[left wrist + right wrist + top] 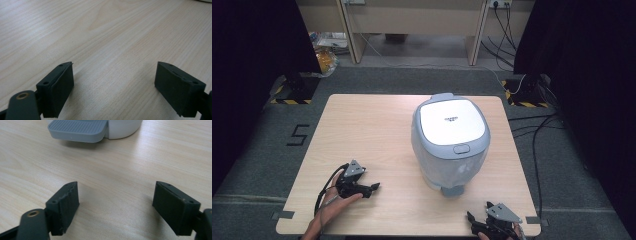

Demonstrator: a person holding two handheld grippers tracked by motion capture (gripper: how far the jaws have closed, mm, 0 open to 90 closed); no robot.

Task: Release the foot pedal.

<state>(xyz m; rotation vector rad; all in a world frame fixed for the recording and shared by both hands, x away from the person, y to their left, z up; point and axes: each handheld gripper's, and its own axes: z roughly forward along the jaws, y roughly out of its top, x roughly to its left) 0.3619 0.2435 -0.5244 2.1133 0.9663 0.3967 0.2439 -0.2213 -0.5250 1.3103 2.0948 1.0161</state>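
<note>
In the high view, a grey pedal bin (451, 142) with a white lid (452, 121) is seen standing upright on the pale wooden worktop (372, 125), right of centre and toward the far half. Its grey foot pedal (452, 190) juts out at the base on the near side. The left tongs (373, 188) are held low over the near left part of the worktop, in a hand (334, 200) entering from the bottom edge, and are pointed rightward, well apart from the bin. The right tongs (472, 218) are seen at the near right edge, near the pedal but clear of it.

In the left gripper view, the left tongs (113, 87) are shown spread wide, with bare wood grain between the two black pads and nothing pinched.

In the right gripper view, the right tongs (115, 207) are likewise spread wide and empty, just above the worktop (125, 170). The ribbed grey pedal (77, 130) and the rounded white base of the bin (122, 128) are seen beyond them at the far side, apart from the pads.
</note>
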